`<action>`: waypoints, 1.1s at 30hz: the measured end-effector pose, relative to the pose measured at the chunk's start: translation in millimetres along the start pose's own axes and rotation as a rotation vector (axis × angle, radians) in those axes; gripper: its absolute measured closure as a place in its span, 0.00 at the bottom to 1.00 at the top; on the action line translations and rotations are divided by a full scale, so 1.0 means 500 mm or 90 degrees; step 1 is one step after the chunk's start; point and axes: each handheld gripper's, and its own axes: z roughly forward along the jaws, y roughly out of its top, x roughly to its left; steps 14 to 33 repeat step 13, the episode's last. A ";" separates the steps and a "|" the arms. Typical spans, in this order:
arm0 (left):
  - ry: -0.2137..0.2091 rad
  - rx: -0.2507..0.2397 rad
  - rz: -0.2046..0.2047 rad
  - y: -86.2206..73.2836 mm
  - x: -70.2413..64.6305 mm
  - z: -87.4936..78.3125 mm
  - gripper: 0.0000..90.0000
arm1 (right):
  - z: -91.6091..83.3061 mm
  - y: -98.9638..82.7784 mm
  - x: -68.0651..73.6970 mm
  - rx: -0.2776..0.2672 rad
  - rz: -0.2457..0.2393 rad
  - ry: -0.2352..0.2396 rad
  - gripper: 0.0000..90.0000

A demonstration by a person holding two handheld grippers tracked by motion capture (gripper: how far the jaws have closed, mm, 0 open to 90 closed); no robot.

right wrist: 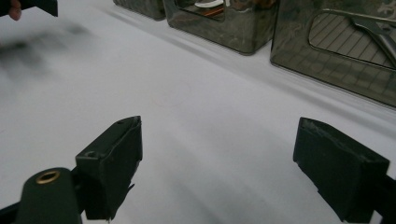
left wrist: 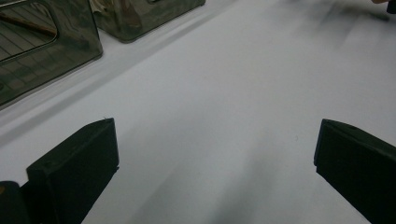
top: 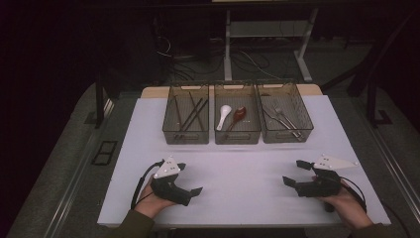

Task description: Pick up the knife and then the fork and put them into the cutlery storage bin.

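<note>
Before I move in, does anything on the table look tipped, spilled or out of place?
Nothing stands out. The three bins stand upright in a row, with chopsticks, spoons and metal cutlery inside. Left gripper and right gripper are open and empty over the white table.

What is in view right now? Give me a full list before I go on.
bins: 3, smoky clear, in a row at the table's far side
chopsticks: several, dark, in the left bin; exact count unclear
spoons: 2, one white and one reddish-brown, in the middle bin
metal cutlery: several, silver, in the right bin; kinds unclear
table: 1, white top, bare in front of the bins
left gripper: 1, black, open, near the front left, holding nothing
right gripper: 1, black, open, near the front right, holding nothing
hands: 2, one on each gripper
</note>
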 end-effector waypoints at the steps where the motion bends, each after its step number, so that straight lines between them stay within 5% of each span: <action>1: 0.000 0.001 0.000 0.000 0.000 0.000 0.00 | 0.001 0.000 -0.001 0.002 -0.001 -0.001 0.17; 33: -0.004 0.002 0.003 0.002 0.000 0.003 0.00 | -0.001 -0.002 -0.001 0.003 0.000 -0.003 0.17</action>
